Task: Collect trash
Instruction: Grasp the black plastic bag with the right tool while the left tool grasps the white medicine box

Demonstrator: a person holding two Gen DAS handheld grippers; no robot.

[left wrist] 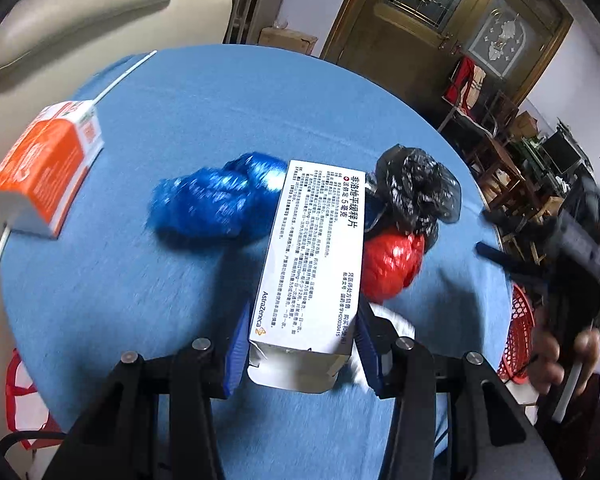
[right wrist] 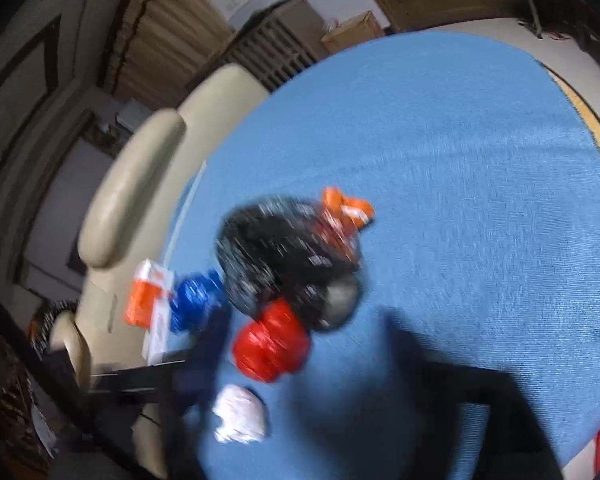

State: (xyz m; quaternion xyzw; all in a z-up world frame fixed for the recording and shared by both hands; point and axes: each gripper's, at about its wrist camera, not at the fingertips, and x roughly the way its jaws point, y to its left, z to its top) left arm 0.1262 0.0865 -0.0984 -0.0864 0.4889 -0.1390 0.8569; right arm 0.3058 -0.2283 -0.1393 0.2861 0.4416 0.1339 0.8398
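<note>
White medicine box (left wrist: 312, 256) sits clamped between the left claw (left wrist: 300, 344) pads, long axis pointing forward over the table (left wrist: 140, 300). Red basket (left wrist: 520, 332) lies to its right. Right claw (right wrist: 300, 392), blurred, is spread wide and empty.

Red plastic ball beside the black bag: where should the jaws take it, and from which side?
Grip the red plastic ball across its rounded middle, from the near side. The black bag crowds its far side, while bare blue tablecloth lies on its near side. It is crumpled film, so it will probably squash.
</note>
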